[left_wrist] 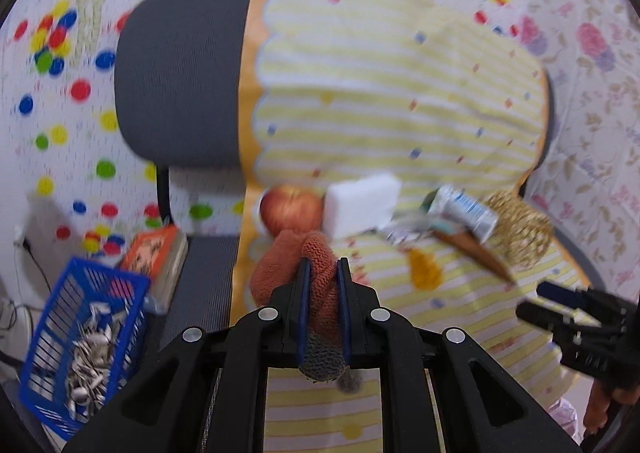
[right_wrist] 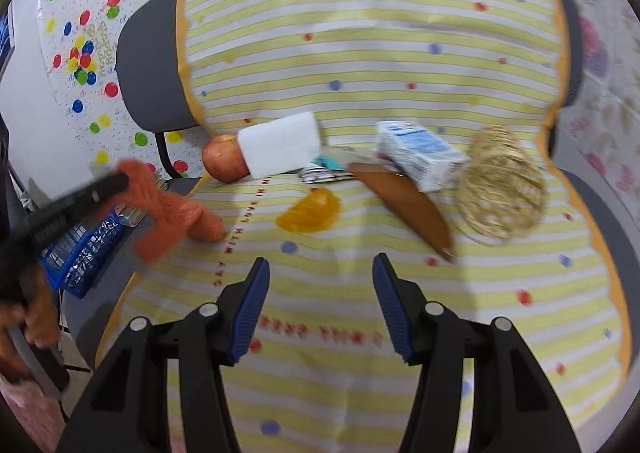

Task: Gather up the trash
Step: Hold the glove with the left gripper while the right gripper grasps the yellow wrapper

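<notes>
A: Nearest items first. Holdings?

B: Left gripper (left_wrist: 323, 285): jaws closed down on an orange knitted sock (left_wrist: 316, 281) with a grey toe, gripped mid-length so both ends hang free. In the right wrist view the sock's far end touches or hangs just over the striped tablecloth (right_wrist: 360, 53) at its left edge. My reading: it is being carried off the table, the grip taken at the middle to keep it from slipping.

A: Right gripper?

B: Right gripper (right_wrist: 320, 293): jaws wide apart, holding nothing, poised above bare cloth near the front of the table. Probably ready for the next piece.

A: Destination?

B: Blue basket (left_wrist: 84, 341), off the table on the left, low, already holding silvery scraps. Likely the trash bin; the left gripper sits between it and the table. An orange book-like pack (left_wrist: 154, 253) lies just beyond it.

A: Remaining stock, middle distance?

B: Orange peel-like piece (right_wrist: 310, 213), nearest. Then a brown pointed strip (right_wrist: 404, 205), with a blue-and-white carton (right_wrist: 418, 157) lying over its far end. A straw ball (right_wrist: 502, 189) sits at right, just beside the carton. Crumpled wrappers (right_wrist: 324, 171) lie between the carton and a white sponge block (right_wrist: 280, 149). An apple (right_wrist: 224, 165) touches the block's left end.

A: Farthest?

B: Grey chair back (left_wrist: 180, 81), beyond the table's left edge.
</notes>
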`<action>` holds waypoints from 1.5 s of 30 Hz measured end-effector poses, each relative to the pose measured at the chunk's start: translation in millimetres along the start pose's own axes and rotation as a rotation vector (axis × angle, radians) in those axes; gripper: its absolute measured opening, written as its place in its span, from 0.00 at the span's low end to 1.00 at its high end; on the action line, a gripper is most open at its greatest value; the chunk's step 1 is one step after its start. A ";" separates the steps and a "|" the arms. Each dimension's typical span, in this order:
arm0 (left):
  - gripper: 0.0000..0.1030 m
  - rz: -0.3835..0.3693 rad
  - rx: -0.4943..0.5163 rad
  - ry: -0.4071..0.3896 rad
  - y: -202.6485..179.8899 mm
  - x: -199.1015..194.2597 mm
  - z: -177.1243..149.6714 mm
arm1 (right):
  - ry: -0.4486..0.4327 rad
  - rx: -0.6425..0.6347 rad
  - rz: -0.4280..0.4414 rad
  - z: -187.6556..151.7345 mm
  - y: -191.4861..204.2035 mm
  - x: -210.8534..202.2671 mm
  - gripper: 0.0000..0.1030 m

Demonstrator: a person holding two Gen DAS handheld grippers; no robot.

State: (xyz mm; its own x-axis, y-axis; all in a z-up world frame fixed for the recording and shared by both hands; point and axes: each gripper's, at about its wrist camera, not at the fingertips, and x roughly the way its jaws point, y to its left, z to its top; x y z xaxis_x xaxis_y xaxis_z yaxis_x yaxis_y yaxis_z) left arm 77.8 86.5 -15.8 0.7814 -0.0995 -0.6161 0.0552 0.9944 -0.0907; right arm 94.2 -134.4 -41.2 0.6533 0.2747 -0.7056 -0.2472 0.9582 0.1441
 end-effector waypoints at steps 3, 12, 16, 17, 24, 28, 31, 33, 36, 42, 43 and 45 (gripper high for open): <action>0.13 -0.002 -0.026 0.041 9.0 17.0 -12.8 | 0.017 -0.030 0.013 9.3 10.1 25.3 0.48; 0.13 0.003 -0.045 0.103 13.6 44.3 -28.2 | 0.070 -0.081 -0.001 28.1 23.8 88.5 0.46; 0.13 0.006 -0.043 0.103 13.5 45.8 -26.9 | 0.118 -0.087 -0.027 30.4 26.1 109.6 0.46; 0.13 0.006 -0.041 0.103 13.6 46.3 -27.2 | 0.132 -0.090 -0.038 29.4 26.6 113.7 0.44; 0.13 -0.003 -0.035 0.093 10.8 39.4 -27.0 | 0.114 -0.105 -0.028 24.9 28.2 102.9 0.06; 0.13 -0.024 -0.016 0.052 2.7 19.7 -19.7 | 0.071 -0.102 -0.015 23.8 24.1 75.4 0.03; 0.13 -0.050 0.016 -0.008 -9.9 -6.1 -10.3 | 0.019 -0.093 0.000 21.0 17.9 38.5 0.03; 0.13 -0.071 0.036 -0.047 -20.2 -23.3 -3.8 | -0.013 -0.080 0.011 18.8 13.9 11.6 0.03; 0.13 -0.121 0.060 -0.092 -36.1 -48.0 3.3 | -0.050 -0.050 0.027 13.8 5.3 -27.1 0.03; 0.13 -0.238 0.123 -0.132 -77.0 -85.9 8.1 | -0.107 -0.015 0.009 -9.0 -12.5 -88.9 0.03; 0.13 -0.256 0.137 -0.133 -84.8 -90.8 6.5 | -0.115 -0.009 0.003 -13.2 -15.9 -96.6 0.03; 0.13 -0.288 0.175 -0.136 -104.4 -101.1 0.7 | -0.132 0.008 -0.012 -23.4 -24.3 -114.1 0.03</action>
State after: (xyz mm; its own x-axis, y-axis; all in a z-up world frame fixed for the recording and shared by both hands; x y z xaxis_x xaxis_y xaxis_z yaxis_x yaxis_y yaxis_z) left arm -6.5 -7.2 56.5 0.7931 -0.3825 -0.4741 0.3814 0.9186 -0.1031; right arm 8.9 -190.9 19.6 0.7448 0.2705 -0.6101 -0.2334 0.9620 0.1416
